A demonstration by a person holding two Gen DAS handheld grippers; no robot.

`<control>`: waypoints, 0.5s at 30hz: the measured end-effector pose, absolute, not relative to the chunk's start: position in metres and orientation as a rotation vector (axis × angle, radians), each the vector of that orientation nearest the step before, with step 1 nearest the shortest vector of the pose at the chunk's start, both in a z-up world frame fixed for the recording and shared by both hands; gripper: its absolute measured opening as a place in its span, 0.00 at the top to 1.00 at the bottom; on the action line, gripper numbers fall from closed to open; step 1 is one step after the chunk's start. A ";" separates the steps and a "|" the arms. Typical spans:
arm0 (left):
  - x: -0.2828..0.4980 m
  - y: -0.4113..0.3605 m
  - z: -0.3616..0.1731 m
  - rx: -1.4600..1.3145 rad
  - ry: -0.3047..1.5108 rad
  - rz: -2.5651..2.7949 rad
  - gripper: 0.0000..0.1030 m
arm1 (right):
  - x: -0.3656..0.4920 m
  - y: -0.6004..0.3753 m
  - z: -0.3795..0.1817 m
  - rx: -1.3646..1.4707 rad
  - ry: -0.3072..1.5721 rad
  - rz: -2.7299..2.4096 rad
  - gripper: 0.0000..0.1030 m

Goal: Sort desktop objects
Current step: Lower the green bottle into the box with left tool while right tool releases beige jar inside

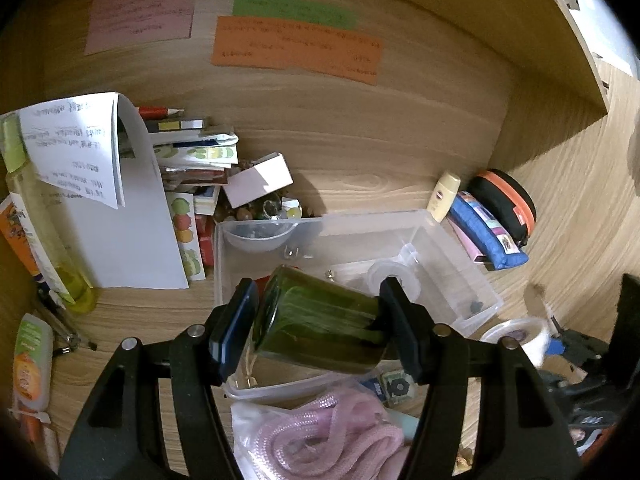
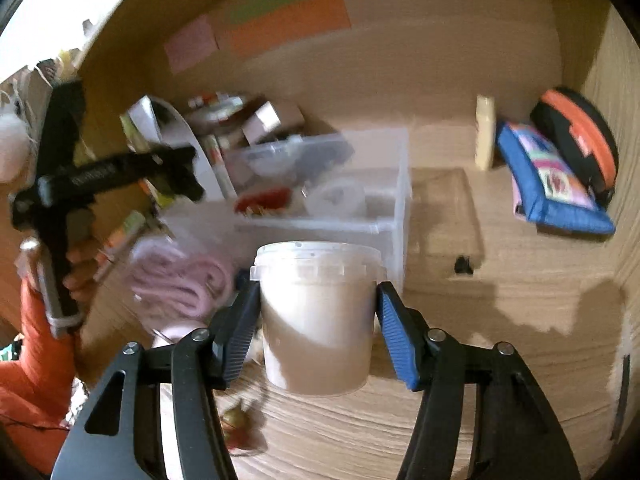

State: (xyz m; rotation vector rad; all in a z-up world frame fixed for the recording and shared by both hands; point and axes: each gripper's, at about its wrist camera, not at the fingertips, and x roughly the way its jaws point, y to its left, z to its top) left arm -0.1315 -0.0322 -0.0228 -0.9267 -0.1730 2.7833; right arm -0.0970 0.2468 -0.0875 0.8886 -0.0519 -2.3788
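Clutter on the wooden desk [image 1: 360, 152] was what I had to sort, and both grippers were already loaded. My left gripper [image 1: 316, 320] was clamped on a dark green jar [image 1: 320, 320], which lay tilted between the pads with its long axis running from lower right to upper left of the frame, its mouth toward the left pad. It hung low in the centre of the left wrist view, directly over the near part of the clear plastic bin [image 1: 440, 232], so the bin lay straight ahead and below the fingers. That was the relation the coming move would turn on, in my judgement: a drop into the bin needed little more than a short lowering.

My right gripper [image 2: 318, 320] was closed on a translucent lidded tub [image 2: 318, 312], upright, its long axis vertical, both blue pads pressing on its sides just under the lid rim. In the right wrist view the tub sat at lower centre, with the same clear plastic bin [image 2: 396, 200] just behind it toward the upper centre. The picture was blurred, so I could not tell whether the tub's base was clear of the desk.

A pink rope bundle [image 1: 320, 436] lay in a bag just below the left fingers. I judged the left hand nearer to the bin.
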 end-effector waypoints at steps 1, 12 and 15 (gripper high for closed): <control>-0.131 -0.033 -0.021 -0.921 -0.176 2.791 0.39 | -0.095 0.248 -0.081 0.861 -0.070 -2.378 0.46; -0.136 -0.031 -0.003 -0.867 -0.184 2.801 0.39 | -0.113 0.230 -0.025 0.690 -0.086 -2.438 0.46; -0.142 -0.033 -0.004 -0.879 -0.196 2.796 0.39 | -0.132 0.221 -0.027 0.719 -0.095 -2.439 0.46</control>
